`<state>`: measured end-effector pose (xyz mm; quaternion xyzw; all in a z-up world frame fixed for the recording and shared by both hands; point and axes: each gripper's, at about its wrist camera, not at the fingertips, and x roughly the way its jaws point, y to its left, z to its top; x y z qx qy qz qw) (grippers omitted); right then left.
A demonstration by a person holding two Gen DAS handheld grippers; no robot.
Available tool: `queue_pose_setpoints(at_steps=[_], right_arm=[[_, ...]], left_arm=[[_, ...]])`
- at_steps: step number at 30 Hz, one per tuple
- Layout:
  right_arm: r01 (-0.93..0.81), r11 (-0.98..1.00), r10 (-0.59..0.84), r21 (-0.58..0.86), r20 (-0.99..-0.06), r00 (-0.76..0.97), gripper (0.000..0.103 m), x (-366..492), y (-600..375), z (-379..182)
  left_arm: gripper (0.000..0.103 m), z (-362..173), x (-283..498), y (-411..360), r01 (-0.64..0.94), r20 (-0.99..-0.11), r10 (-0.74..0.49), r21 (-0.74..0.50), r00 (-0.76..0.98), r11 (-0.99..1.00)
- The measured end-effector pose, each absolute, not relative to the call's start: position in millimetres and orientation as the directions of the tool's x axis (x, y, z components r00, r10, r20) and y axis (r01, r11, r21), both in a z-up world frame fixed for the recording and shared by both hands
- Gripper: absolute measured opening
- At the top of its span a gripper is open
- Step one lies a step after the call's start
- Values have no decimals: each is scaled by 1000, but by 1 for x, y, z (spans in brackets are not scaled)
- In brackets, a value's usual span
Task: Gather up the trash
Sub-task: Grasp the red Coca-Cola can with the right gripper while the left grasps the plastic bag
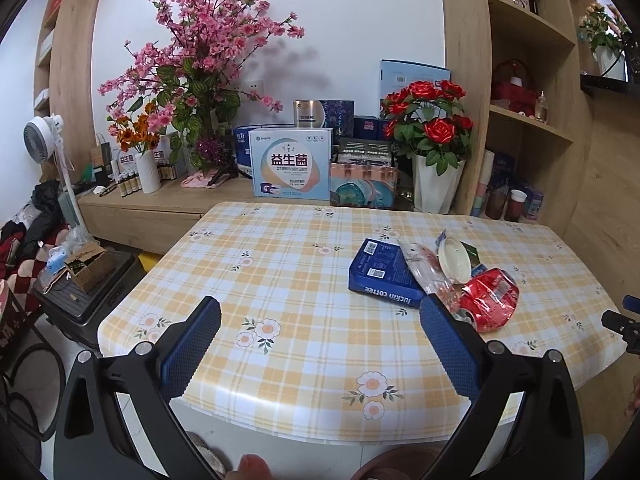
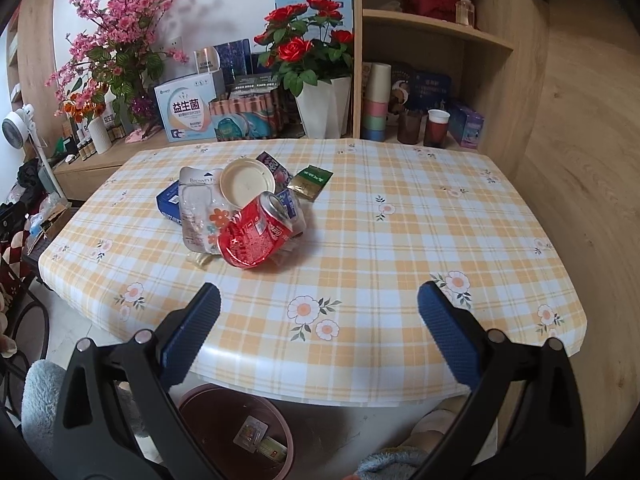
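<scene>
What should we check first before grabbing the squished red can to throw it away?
1. Left gripper open: ok, jaws wide apart, nothing held.
2. Right gripper open: ok, nothing held.
3. Red can reachable: ok, it lies at the near side of the trash pile on the table.
4. Can free to lift: cannot tell, it rests against the clear wrapper and white lid.
5. Bin ready: ok, it sits below the table's near edge, open, with some scraps inside.
</scene>
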<state>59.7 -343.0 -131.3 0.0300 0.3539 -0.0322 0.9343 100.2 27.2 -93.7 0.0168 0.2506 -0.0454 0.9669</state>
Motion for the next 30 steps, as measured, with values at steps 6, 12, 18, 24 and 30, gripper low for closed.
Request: queue_pose_setpoints(at_steps=[6, 12, 18, 24, 30], right_arm=[[54, 998, -22, 25, -682, 731, 97, 82, -340, -140], [20, 999, 3, 25, -688, 726, 97, 110, -327, -155], [3, 998, 42, 63, -708, 705, 82, 152, -319, -182], [40, 983, 106, 181, -726, 679, 71, 197, -323, -212], [68, 974, 118, 217, -738, 665, 66, 228, -321, -229]], left_arm=[[97, -103, 115, 23, 82, -487, -45, 54, 872, 995], [97, -113, 134, 15, 122, -512, -76, 57, 856, 991], [96, -124, 158, 3, 136, -535, -85, 57, 841, 989], [75, -143, 187, -12, 188, -596, -137, 24, 791, 982], [57, -160, 211, -20, 206, -647, -169, -19, 743, 978]])
